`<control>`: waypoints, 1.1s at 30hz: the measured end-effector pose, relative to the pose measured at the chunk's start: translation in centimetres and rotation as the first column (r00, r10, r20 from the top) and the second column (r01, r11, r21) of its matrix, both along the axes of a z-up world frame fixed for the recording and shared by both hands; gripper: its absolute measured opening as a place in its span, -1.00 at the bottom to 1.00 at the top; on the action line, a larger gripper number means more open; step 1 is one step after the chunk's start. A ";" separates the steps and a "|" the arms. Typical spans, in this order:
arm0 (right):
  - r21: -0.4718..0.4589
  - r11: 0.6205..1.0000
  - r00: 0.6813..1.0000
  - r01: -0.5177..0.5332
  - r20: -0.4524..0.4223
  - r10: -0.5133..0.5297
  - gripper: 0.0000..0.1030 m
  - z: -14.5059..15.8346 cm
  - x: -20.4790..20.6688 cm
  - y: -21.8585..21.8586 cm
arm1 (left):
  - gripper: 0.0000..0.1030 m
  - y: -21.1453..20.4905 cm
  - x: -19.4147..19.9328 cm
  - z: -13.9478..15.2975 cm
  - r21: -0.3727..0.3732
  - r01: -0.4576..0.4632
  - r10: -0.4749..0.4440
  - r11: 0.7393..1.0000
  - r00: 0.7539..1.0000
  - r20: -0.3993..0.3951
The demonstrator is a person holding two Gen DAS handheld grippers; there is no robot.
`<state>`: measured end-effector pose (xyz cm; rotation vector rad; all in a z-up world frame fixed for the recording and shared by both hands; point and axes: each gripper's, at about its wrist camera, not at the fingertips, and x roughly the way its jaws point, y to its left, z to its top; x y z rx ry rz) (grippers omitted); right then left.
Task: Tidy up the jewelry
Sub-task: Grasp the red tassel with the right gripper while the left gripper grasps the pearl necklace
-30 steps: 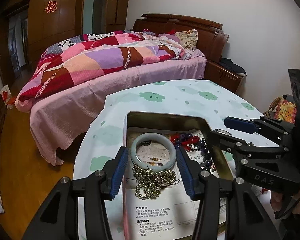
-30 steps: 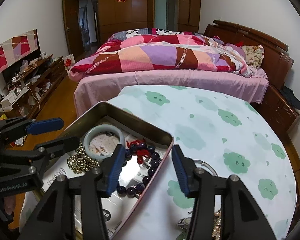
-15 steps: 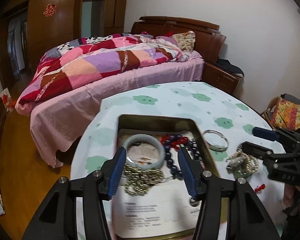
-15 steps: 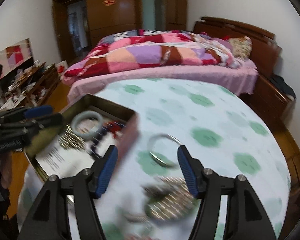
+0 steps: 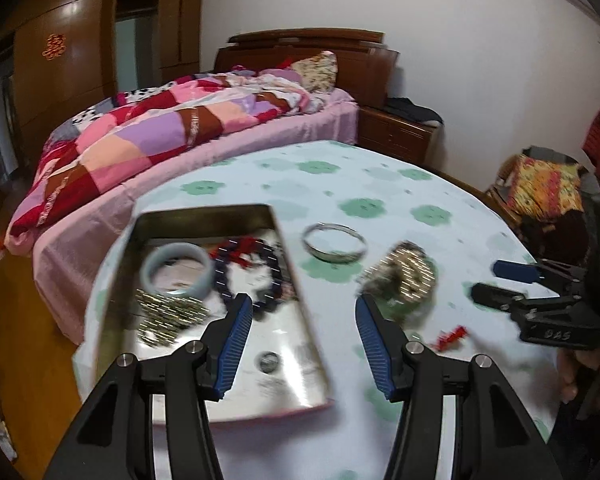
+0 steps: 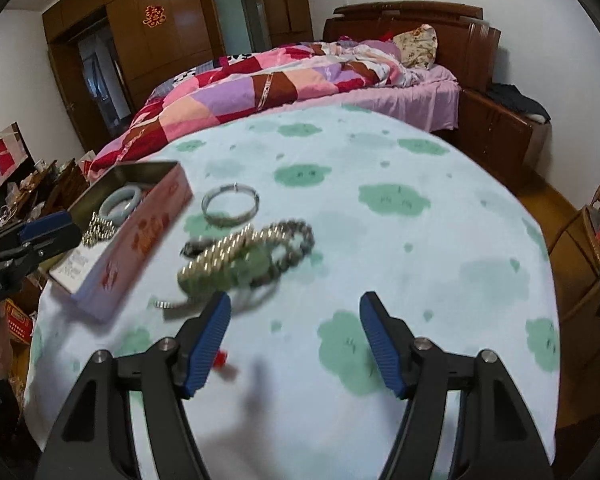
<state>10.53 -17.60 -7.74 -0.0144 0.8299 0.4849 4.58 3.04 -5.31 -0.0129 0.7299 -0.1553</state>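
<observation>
A metal tin (image 5: 288, 272) (image 6: 148, 236) lies on the round table. It holds a pale jade bangle (image 5: 176, 276) (image 6: 120, 204), a dark bead bracelet (image 5: 248, 276) and a gold bead chain (image 5: 168, 318). On the cloth lie a silver bangle (image 5: 334, 242) (image 6: 230, 210), a pile of gold and silver chains (image 5: 404, 280) (image 6: 248, 256) and a small red piece (image 5: 450, 336) (image 6: 220, 358). My left gripper (image 5: 304, 324) is open and empty above the tin's right edge. My right gripper (image 6: 296, 328) is open and empty, just right of the chain pile; it also shows in the left wrist view (image 5: 496, 284).
The table wears a white cloth with green cloud prints (image 6: 396, 200). A bed with a patchwork quilt (image 6: 268, 84) stands behind it. A wooden nightstand (image 6: 500, 128) is at the back right. A basket (image 5: 544, 184) stands to the right. Clutter is on the floor at left.
Both grippers have pulled back and swung right, away from the tin. The chain pile and silver bangle now sit nearer the middle of both views. Both stay open.
</observation>
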 end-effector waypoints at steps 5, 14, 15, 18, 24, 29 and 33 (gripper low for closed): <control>0.013 1.000 0.999 -0.028 -0.025 0.029 0.35 -1.1 -0.7 0.6 | 0.05 -2.1 -0.2 -0.4 0.011 0.054 -0.054 0.999 0.999 -0.011; 0.004 0.995 0.995 -0.098 -0.027 0.099 0.34 -1.5 -1.4 2.1 | 0.05 -1.7 0.1 -0.5 -0.009 0.029 -0.029 1.000 0.999 -0.020; 0.002 0.994 0.994 -0.107 -0.032 0.107 0.35 -1.7 -1.4 2.4 | 0.05 -1.8 0.1 -0.5 -0.013 0.035 -0.035 0.999 0.999 -0.020; -0.013 0.991 0.990 -0.137 -0.044 0.136 0.29 -2.1 -1.6 3.1 | 0.05 -1.9 0.0 -0.5 -0.016 0.039 -0.039 0.999 0.999 -0.019; -0.031 0.986 0.985 -0.164 -0.058 0.162 0.11 -2.5 -1.9 3.7 | 0.05 -1.6 0.0 -0.8 -0.024 0.025 -0.025 0.999 0.999 -0.032; -0.063 0.979 0.979 -0.196 -0.065 0.192 -0.02 -2.7 -2.2 4.6 | 0.05 -1.7 0.0 -1.0 -0.021 0.034 -0.034 0.999 0.999 -0.035; -0.067 0.974 0.975 -0.218 -0.068 0.213 -0.21 -2.8 -2.2 4.9 | 0.05 -1.9 0.2 -1.3 -0.018 0.041 -0.042 0.999 0.998 -0.044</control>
